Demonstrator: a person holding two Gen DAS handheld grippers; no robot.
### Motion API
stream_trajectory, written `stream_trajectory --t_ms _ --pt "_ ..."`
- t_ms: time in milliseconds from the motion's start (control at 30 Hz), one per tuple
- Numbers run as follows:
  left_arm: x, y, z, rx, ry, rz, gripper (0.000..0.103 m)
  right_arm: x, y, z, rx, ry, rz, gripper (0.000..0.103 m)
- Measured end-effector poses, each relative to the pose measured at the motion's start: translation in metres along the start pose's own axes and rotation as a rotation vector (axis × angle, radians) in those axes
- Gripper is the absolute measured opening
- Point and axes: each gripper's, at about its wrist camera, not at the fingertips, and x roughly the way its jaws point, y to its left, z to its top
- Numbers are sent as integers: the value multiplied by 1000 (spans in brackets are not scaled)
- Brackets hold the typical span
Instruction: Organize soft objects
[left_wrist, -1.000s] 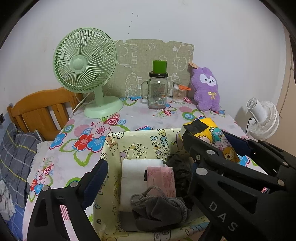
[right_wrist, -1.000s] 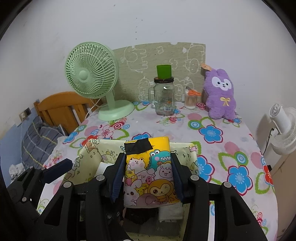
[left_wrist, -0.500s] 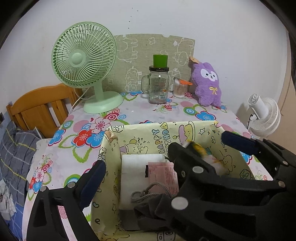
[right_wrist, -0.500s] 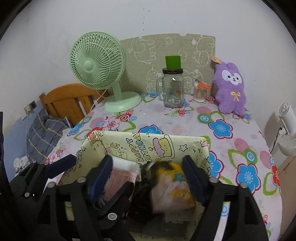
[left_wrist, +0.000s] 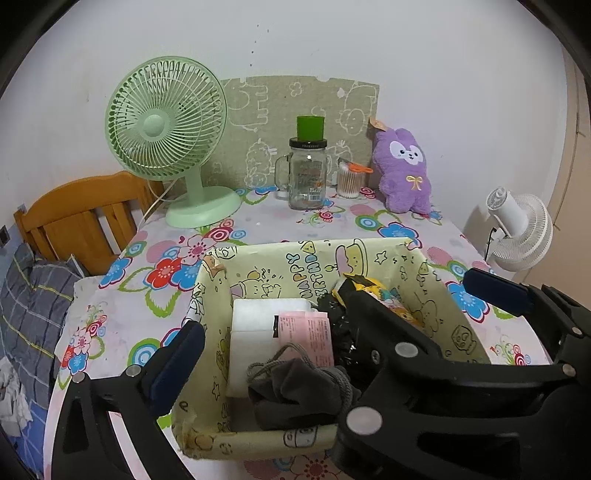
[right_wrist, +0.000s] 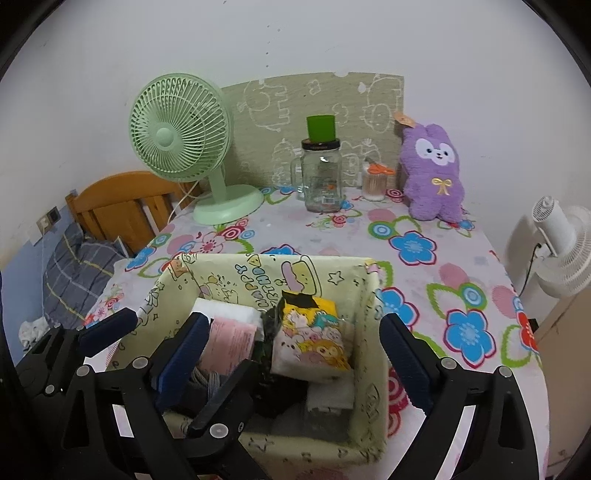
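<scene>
A yellow cartoon-print pack (right_wrist: 310, 332) lies inside the pale yellow printed box (right_wrist: 258, 262), partly resting on a black item (left_wrist: 332, 306). My right gripper (right_wrist: 295, 332) hangs over the pack with its jaws opening, and its pads are clear of it. Beside the pack the box holds a white folded piece (left_wrist: 266, 314), a pink packet (left_wrist: 306, 332) and a grey drawstring pouch (left_wrist: 303, 391). My left gripper (left_wrist: 295, 343) is opening too. It straddles the box's left wall with nothing gripped, and its right finger is hidden under the right gripper. A purple plush (right_wrist: 432, 173) sits at the back right.
On the flowered tablecloth (right_wrist: 424, 280) behind the box stand a green fan (right_wrist: 181, 136), a glass jar (right_wrist: 321, 177) with a green cup on top, and a swab holder (right_wrist: 375, 182). A wooden headboard (left_wrist: 85, 210) is on the left. A white fan (right_wrist: 561, 243) stands off the right edge.
My right gripper opened and let go of the yellow pack, which dropped into the box. The left gripper stayed in place.
</scene>
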Motion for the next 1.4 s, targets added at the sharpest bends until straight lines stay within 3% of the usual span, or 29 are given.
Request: stream_trajectory --t_ms 933,1400 --pt "-71 9 -14 -36 -104 24 103 -92 -9 -21 29 -127 -76 101" --pt "-120 11 -29 -31 -177 30 103 -140 -17 -38 43 -202 -70 101"
